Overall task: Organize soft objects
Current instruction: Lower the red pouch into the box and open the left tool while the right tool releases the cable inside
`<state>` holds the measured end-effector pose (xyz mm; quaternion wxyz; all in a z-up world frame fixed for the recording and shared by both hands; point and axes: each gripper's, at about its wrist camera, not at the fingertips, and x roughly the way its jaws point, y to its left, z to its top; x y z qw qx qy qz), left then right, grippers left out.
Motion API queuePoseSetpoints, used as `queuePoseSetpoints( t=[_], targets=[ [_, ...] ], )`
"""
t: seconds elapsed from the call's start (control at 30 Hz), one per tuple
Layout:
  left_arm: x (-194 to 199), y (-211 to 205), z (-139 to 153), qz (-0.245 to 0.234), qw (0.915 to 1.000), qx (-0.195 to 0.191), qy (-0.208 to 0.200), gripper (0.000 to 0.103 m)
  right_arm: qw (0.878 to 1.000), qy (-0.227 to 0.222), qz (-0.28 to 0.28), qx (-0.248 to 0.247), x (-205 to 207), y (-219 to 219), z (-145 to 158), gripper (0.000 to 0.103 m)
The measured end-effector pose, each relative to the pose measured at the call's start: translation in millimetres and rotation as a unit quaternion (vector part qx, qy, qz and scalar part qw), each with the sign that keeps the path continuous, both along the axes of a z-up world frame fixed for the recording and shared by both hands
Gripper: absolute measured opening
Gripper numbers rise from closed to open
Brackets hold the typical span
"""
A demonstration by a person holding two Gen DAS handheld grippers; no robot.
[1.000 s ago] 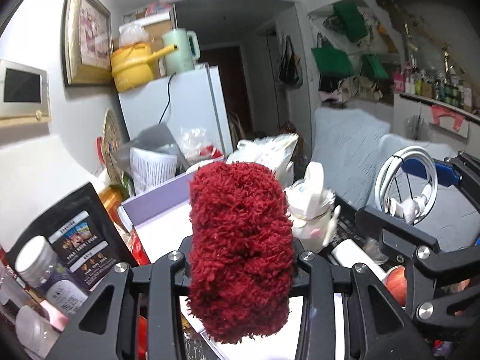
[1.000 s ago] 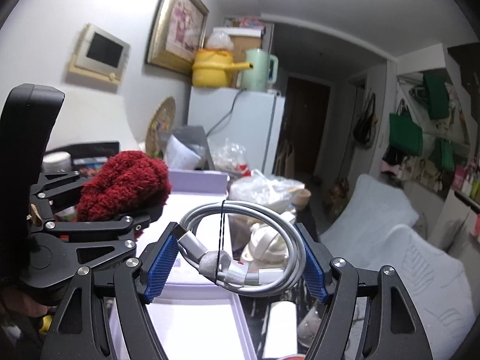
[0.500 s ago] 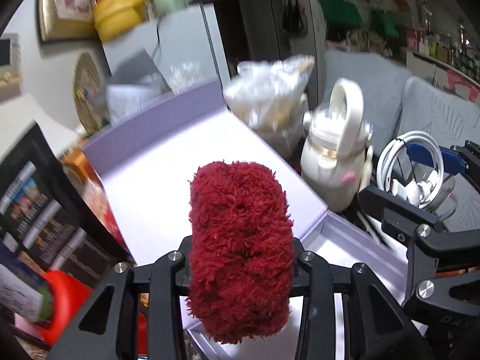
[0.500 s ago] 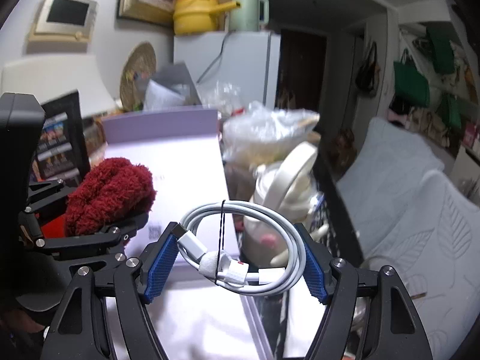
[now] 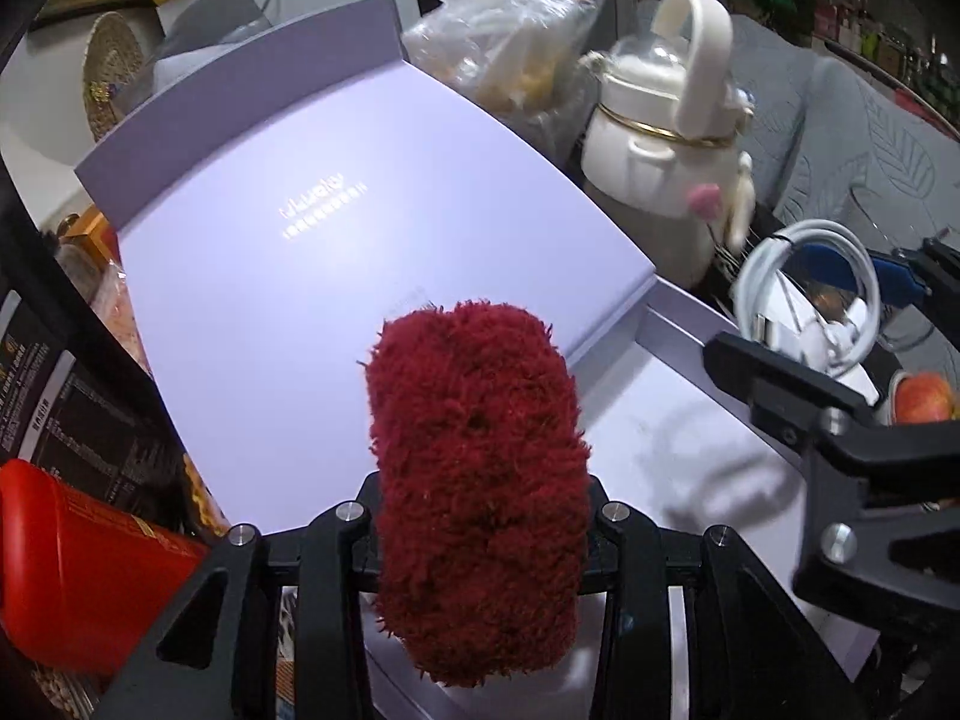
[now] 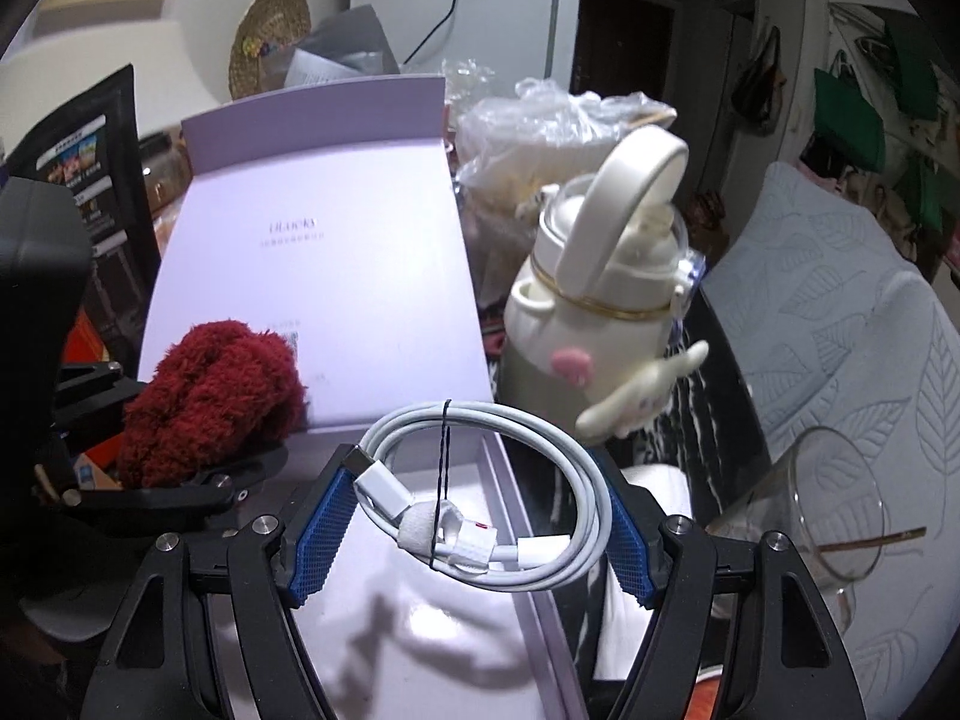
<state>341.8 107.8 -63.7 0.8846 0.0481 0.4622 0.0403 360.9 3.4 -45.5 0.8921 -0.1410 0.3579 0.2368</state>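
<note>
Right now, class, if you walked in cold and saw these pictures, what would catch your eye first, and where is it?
First, the fuzzy red bundle, clamped in the left gripper over the open lilac box. Next, the coiled white cable, held between the blue pads of the right gripper over the same box. Behind, right of the raised lid, stands a cream bottle with a loop handle.

White kettle (image 6: 600, 294) beside empty glass (image 6: 822, 510) — apart.

Left hand-held gripper (image 5: 480, 540) and right hand-held gripper (image 6: 468, 516), side by side, both clamped, angled downward.
</note>
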Motion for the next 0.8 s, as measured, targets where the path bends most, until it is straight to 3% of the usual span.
queuePoseSetpoints(
  t=[0.33,0.43,0.5,0.67,0.8],
  targets=[
    [1.7,-6.4,-9.8,-0.005,0.9992,-0.024,0.032,0.041,1.0,0.005,-0.004,-0.005,-3.2,-7.4,-1.4,0.074],
    [0.6,-6.2,-10.5,0.007,0.9992,-0.025,0.032,0.06,1.0,0.001,-0.005,-0.005,-4.3,-8.6,1.6,0.074],
    [-2.5,-5.9,-7.3,0.013,0.9994,-0.024,0.021,0.081,1.0,0.0,-0.006,-0.001,-4.3,-10.1,3.9,0.074],
    [-16.3,-5.7,11.7,0.019,0.9994,-0.003,-0.029,0.081,1.0,-0.005,-0.006,0.004,-6.5,-11.9,9.2,0.074],
    [-21.2,0.7,23.5,0.03,0.9988,-0.001,-0.039,0.081,1.0,0.004,-0.005,0.014,-6.5,-11.1,9.9,0.074]
  ],
)
